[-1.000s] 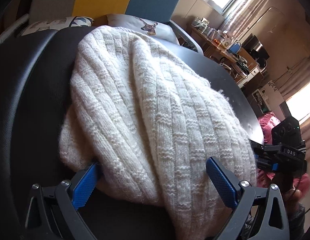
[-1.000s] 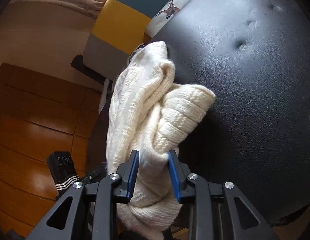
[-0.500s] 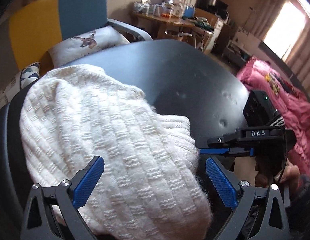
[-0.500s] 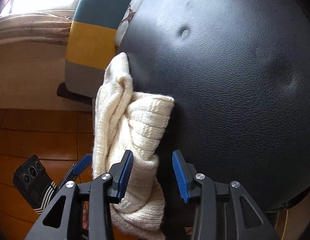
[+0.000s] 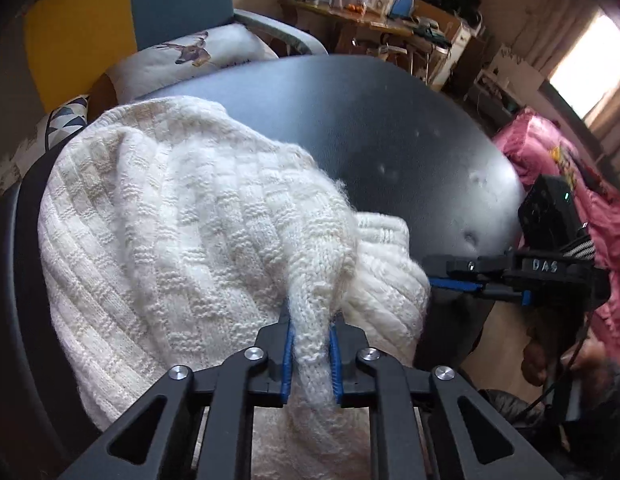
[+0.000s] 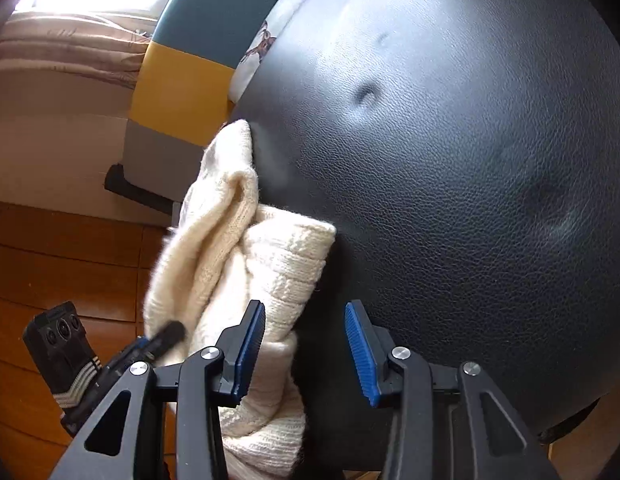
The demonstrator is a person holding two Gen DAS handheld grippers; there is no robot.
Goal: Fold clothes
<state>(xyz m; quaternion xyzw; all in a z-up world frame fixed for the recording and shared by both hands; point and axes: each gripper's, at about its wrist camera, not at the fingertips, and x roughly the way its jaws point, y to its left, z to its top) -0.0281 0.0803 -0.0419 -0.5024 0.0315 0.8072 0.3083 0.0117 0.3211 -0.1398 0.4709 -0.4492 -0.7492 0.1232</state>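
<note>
Black ottoman (image 6: 450,160) edge, sweater (image 5: 181,240) overhanging.

Daylight is admitted through a blown-out window (image 5: 590,52) far right of the jaws; glare is cast on the black leather surface (image 6: 450,160). Edges are bent and darkened.

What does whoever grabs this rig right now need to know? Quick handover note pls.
Left gripper: shut on a pinched ridge of the cream chunky-knit sweater.
Right gripper: open, holding nothing, beside the sweater's hanging ribbed end.
Sweater: bunched at the near edge of the round black leather ottoman, part drooping over the side.
Done: no neat fold visible.
Left: spread it flat on the ottoman, then fold.
</note>
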